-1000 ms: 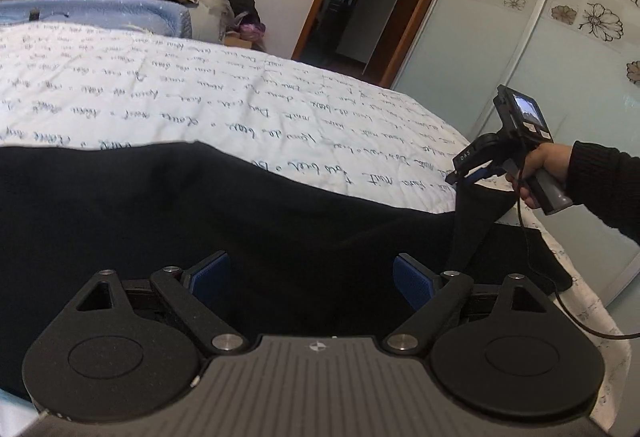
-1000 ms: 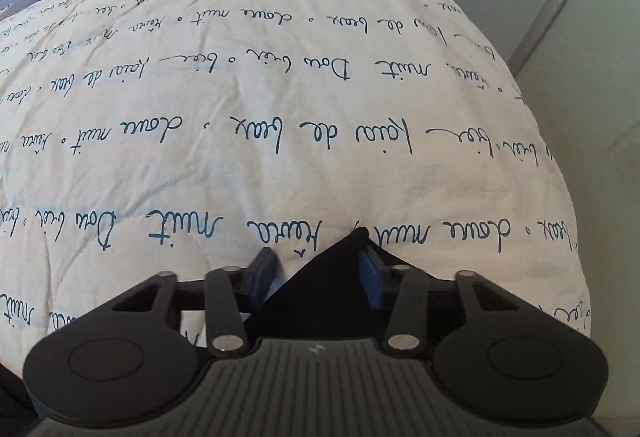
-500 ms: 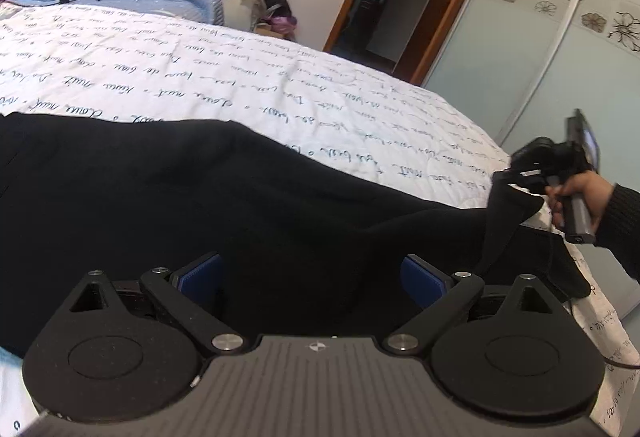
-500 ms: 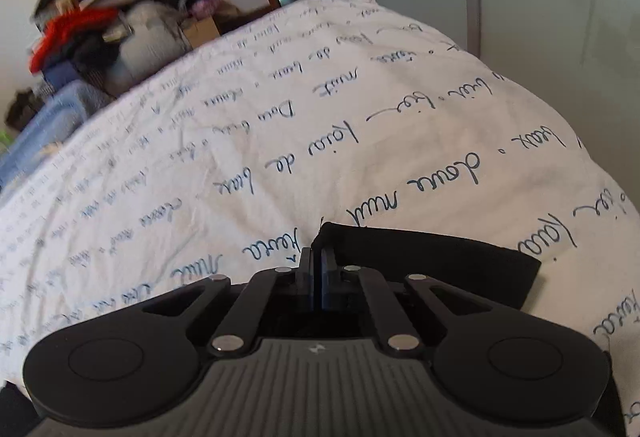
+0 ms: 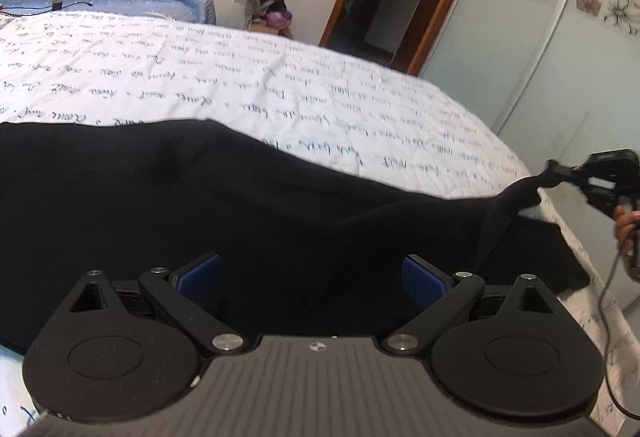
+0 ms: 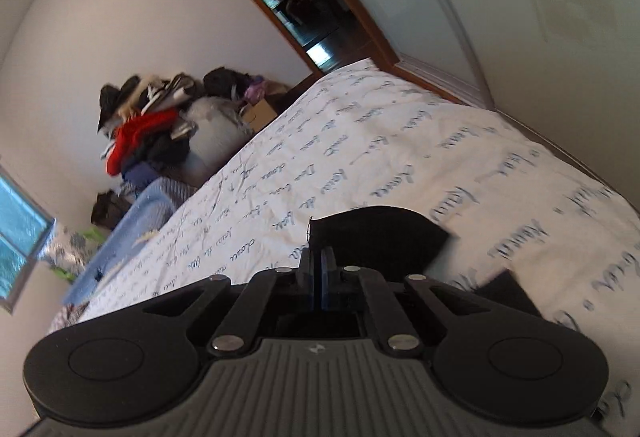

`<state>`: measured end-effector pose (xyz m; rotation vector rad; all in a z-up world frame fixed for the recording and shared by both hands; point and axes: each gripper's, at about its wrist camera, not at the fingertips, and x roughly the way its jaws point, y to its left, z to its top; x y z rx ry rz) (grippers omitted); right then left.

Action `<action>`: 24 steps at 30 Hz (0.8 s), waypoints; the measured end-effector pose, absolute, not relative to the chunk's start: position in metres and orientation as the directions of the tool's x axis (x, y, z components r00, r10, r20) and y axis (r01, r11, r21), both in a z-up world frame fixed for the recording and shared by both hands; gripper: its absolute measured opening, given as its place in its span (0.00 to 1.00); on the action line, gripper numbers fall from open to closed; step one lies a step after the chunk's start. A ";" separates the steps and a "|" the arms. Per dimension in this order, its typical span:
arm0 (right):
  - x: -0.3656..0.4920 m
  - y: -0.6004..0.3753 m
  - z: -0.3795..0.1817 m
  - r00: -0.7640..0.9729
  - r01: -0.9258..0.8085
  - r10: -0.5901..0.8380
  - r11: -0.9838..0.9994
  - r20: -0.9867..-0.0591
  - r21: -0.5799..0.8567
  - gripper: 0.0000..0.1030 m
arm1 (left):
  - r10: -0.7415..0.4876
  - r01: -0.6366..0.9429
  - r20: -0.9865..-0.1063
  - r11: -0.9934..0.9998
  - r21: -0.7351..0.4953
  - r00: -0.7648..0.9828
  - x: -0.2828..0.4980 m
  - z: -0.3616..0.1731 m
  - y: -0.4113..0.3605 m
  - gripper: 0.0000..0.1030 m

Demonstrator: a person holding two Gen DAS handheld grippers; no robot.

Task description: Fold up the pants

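Pinching black pants [image 6: 376, 237] on the bed [image 6: 480, 165], right tool [image 6: 319, 257] clamped.

A second ago my right tool [image 6: 319, 269] was partly open with a corner of the black pants [image 5: 248, 213] between its blue pads. Now it is pinched tight on that corner. I have pulled the corner out past the side of the bed [image 5: 240, 77], so the cloth stretches up off the rest of the pants. My right tool has also tipped over sideways, so the room looks slanted from it.
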<state>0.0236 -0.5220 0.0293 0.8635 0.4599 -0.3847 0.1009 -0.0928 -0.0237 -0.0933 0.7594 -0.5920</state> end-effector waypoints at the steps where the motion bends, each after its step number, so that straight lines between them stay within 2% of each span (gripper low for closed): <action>1: 0.013 -0.524 0.030 0.847 0.488 -0.138 0.583 -0.513 0.650 0.02 | -0.538 0.472 -0.627 0.833 -0.289 0.563 0.100 -0.024 -0.095 0.95; 7: -0.063 -0.524 0.034 0.894 0.438 -0.152 0.484 -0.421 0.757 0.02 | -0.545 0.491 -0.630 0.824 -0.283 0.553 0.092 -0.025 -0.103 0.95; 10: -0.104 -0.526 0.005 0.892 0.451 -0.167 0.376 -0.420 0.809 0.02 | -0.535 0.495 -0.648 0.826 -0.269 0.542 0.092 -0.027 -0.108 0.95; 15: -0.127 -0.544 -0.058 0.836 0.548 -0.172 0.255 -0.520 0.797 0.03 | -0.533 0.504 -0.667 0.823 -0.264 0.521 0.093 -0.030 -0.118 0.95; 21: -0.133 -0.554 -0.037 0.886 0.460 -0.214 0.289 -0.412 0.839 0.02 | -0.555 0.489 -0.652 0.816 -0.308 0.516 0.089 -0.020 -0.115 0.95; 22: -0.135 -0.555 -0.038 0.886 0.460 -0.215 0.285 -0.411 0.841 0.02 | -0.564 0.491 -0.646 0.811 -0.318 0.514 0.089 -0.019 -0.114 0.95; 24: -0.137 -0.560 -0.051 0.860 0.508 -0.207 0.260 -0.467 0.821 0.02 | -0.556 0.491 -0.650 0.815 -0.306 0.518 0.089 -0.018 -0.117 0.95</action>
